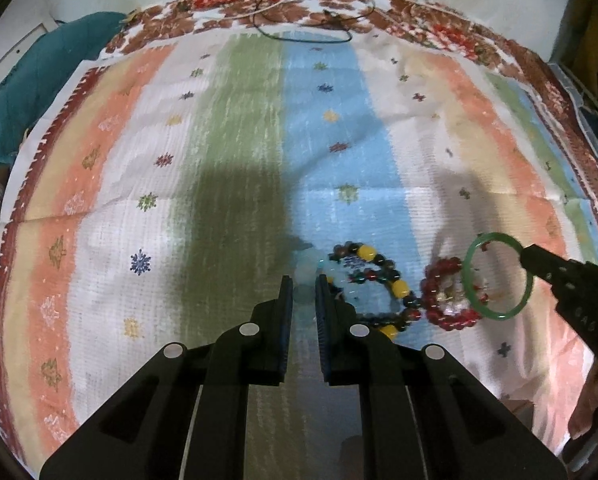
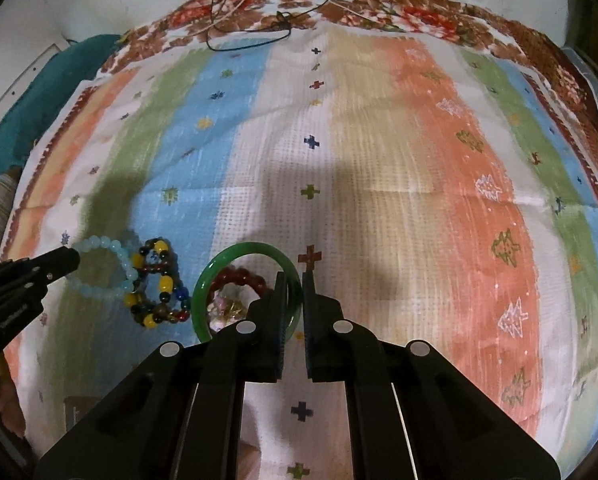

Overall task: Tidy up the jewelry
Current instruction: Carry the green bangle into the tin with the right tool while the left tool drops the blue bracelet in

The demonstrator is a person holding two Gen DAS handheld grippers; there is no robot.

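Observation:
My left gripper is shut on a pale blue bead bracelet, which hangs blurred just above the striped cloth. The right wrist view shows that same gripper gripping the pale blue bracelet from the left. My right gripper is shut on the rim of a green bangle, lifted and tilted; it reaches in from the right in the left wrist view with the bangle. A multicolour bead bracelet and a red bead bracelet lie on the cloth between them.
Thin black and white cords lie tangled at the cloth's far edge. A teal fabric sits past the left edge. A small pink and gold piece lies inside the red bracelet. A person's hand shows at the lower right.

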